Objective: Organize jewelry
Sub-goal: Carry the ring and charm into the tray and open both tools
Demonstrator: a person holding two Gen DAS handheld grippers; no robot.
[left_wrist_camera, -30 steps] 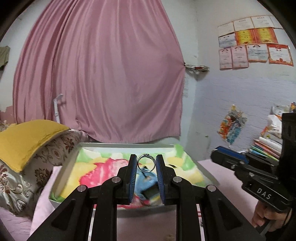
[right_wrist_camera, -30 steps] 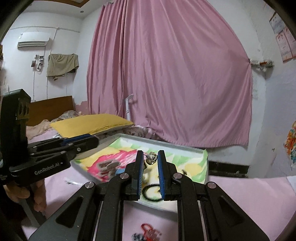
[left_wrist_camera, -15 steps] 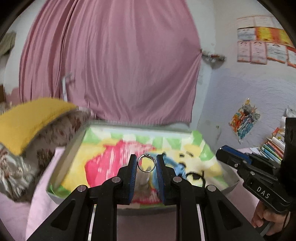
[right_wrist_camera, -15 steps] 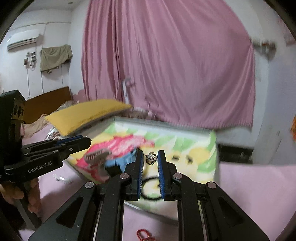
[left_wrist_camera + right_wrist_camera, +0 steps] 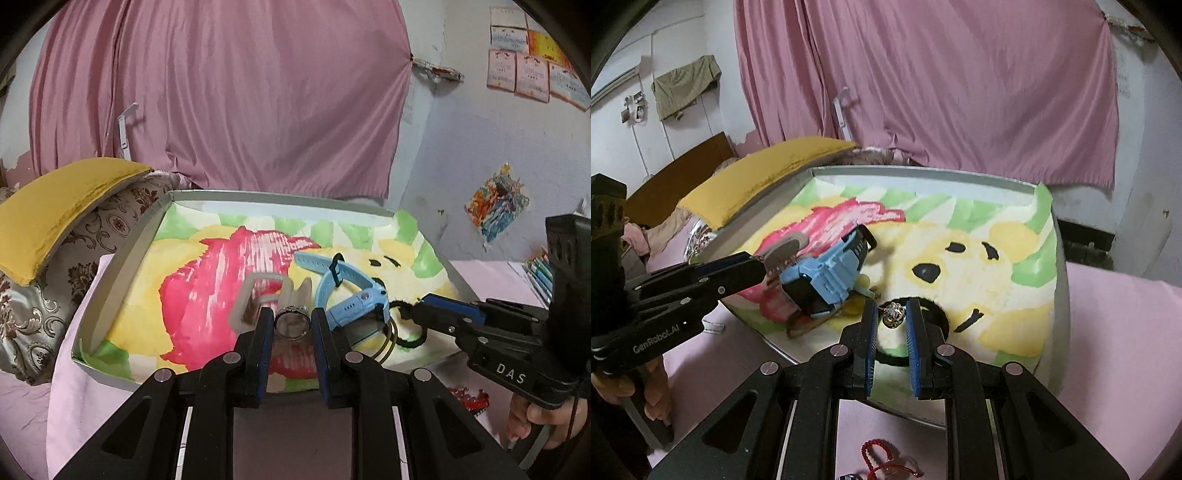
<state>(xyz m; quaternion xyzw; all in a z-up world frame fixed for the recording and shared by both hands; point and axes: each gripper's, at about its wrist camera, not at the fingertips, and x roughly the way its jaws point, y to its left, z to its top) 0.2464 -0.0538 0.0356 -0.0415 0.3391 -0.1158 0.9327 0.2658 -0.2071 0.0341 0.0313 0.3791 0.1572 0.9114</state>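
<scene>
Left fingers: my left gripper (image 5: 293, 325) is clamping a plain silver ring (image 5: 292, 322) between its blue pads, low in the middle of the left wrist frame.

Right fingers: my right gripper (image 5: 891, 317) is pinching a small ornate silver charm (image 5: 894, 314), also low in the middle of its own frame. Both grips are staying as tight as one second ago.

Just around the fingers: a black hair tie (image 5: 932, 325) is lying directly under the right fingers. A blue smartwatch (image 5: 343, 291) and a grey hair claw (image 5: 258, 299) are lying just beyond the left fingers, and thin gold bangles (image 5: 388, 338) are showing to the right of them.

Tray: the painted tray (image 5: 122, 266) is filling the middle of both frames.

What is changing: one second ago the tray was sitting lower and smaller, and both pieces were showing against the pink curtain (image 5: 229, 96). Now I am tipping both grippers downward, and the pieces are hanging over the tray floor.

Meaning for task: I judge I am bringing both pieces in for placing; nothing is released yet.

Outside the tray: a red cord bracelet (image 5: 886, 459) is waiting on the pink sheet (image 5: 1126, 332), bottom of the right frame.
</scene>
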